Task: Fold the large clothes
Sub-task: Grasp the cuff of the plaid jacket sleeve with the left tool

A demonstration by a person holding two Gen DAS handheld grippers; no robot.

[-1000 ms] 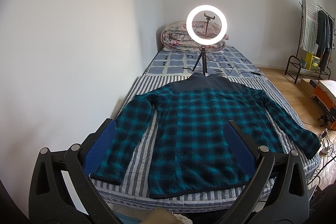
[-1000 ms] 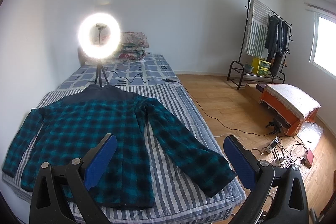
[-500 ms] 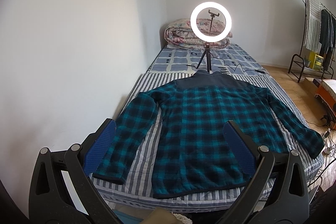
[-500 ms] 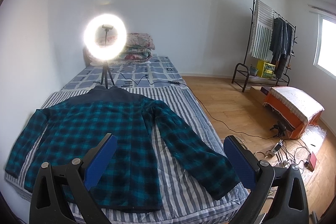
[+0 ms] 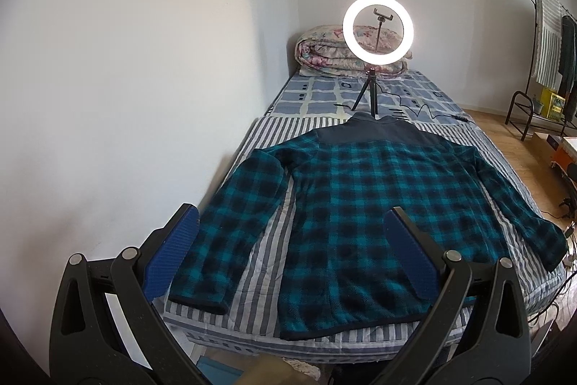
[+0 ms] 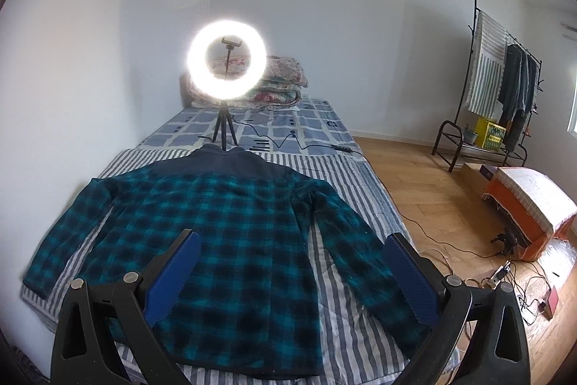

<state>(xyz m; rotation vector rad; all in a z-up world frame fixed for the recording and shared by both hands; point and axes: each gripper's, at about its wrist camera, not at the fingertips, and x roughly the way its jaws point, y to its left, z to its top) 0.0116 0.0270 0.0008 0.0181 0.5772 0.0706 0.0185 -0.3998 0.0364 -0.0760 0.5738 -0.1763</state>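
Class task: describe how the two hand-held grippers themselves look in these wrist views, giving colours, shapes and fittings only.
The left hand-held gripper and the right hand-held gripper look alike: two black plastic arms with slot-shaped cutouts, round silver pivot bolts, and long flat fingers faced with ribbed blue pads. No cables, markings, hands or sleeves show.

The right gripper (image 6: 288, 267) covers part of the plaid jacket (image 6: 230, 222) hem and right cuff. The ring light (image 6: 227, 60) glare blurs the folded quilt (image 6: 281, 82) behind it. Small items among the floor cables (image 6: 505, 276) are too small to identify.
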